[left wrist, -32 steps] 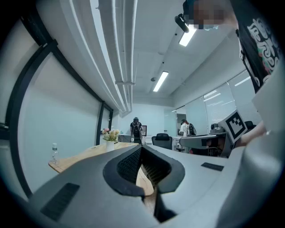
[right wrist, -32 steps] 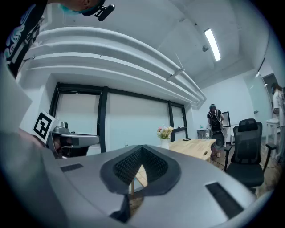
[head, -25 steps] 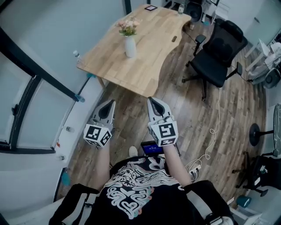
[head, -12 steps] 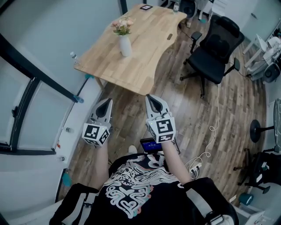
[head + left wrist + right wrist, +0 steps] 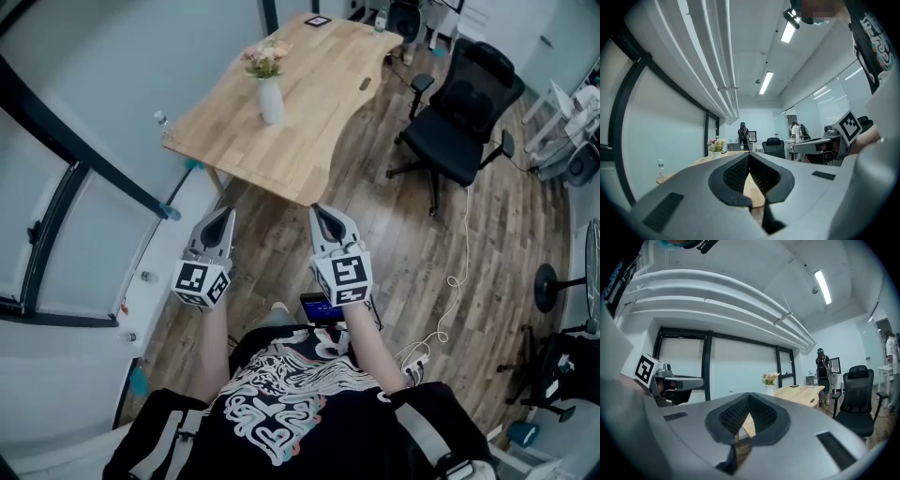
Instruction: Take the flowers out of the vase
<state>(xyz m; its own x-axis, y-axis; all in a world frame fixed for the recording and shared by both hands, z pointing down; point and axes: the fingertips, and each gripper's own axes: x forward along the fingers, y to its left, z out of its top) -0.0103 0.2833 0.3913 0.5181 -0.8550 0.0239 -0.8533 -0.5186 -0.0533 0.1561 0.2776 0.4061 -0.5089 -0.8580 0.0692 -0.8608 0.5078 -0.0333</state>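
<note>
— Flowers (image 5: pixel 266 58) were where?
— In the white vase (image 5: pixel 271 100) on the wooden worktop (image 5: pixel 300 141), well apart from both grippers.
— And those?
— The left gripper (image 5: pixel 225 213) and right gripper (image 5: pixel 317 209) were each closed tight, empty, above the floor (image 5: pixel 412 234).

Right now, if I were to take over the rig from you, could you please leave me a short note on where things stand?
Left gripper: shut, empty, pointing toward the wooden table.
Right gripper: shut, empty, beside the left one.
Things: flowers stand in the white vase, upright on the wooden table near its left edge in the head view; both grippers are over the floor, short of the table.
Done: nothing yet.
Left: approach the table, open a gripper, perhaps steady the vase with the other, lift the flowers out.
</note>
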